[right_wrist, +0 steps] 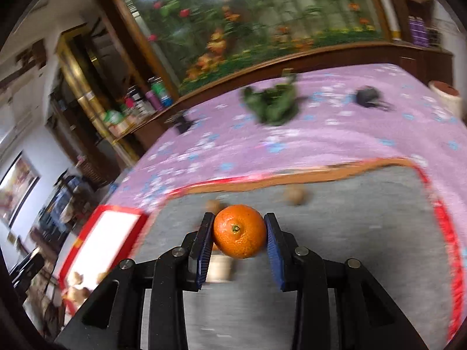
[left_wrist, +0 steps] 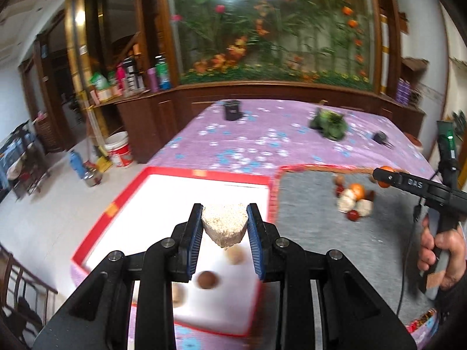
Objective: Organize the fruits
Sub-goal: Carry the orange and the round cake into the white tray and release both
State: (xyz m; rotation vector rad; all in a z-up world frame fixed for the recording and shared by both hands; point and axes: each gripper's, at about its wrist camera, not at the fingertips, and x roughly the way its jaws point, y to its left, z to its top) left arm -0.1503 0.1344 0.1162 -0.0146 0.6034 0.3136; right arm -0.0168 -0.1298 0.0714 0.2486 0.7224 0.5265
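My left gripper (left_wrist: 224, 227) is shut on a pale, rough, heart-shaped lump (left_wrist: 224, 226) and holds it above the white inside of a red-rimmed box (left_wrist: 204, 175). Brown round fruits (left_wrist: 207, 279) lie in that box below it. My right gripper (right_wrist: 238, 230) is shut on an orange (right_wrist: 238, 231) and holds it above a grey mat (right_wrist: 350, 233); it also shows in the left wrist view (left_wrist: 385, 176). On the mat lies a small pile of fruits (left_wrist: 354, 199): an orange, pale lumps and small red ones.
The box and mat sit on a purple flowered cloth (left_wrist: 262, 143). A black cup (left_wrist: 232, 110), a green leafy bunch (left_wrist: 329, 124) and a small black object (left_wrist: 381, 137) lie farther back. A wooden cabinet (left_wrist: 262, 93) stands behind. The floor drops off at left.
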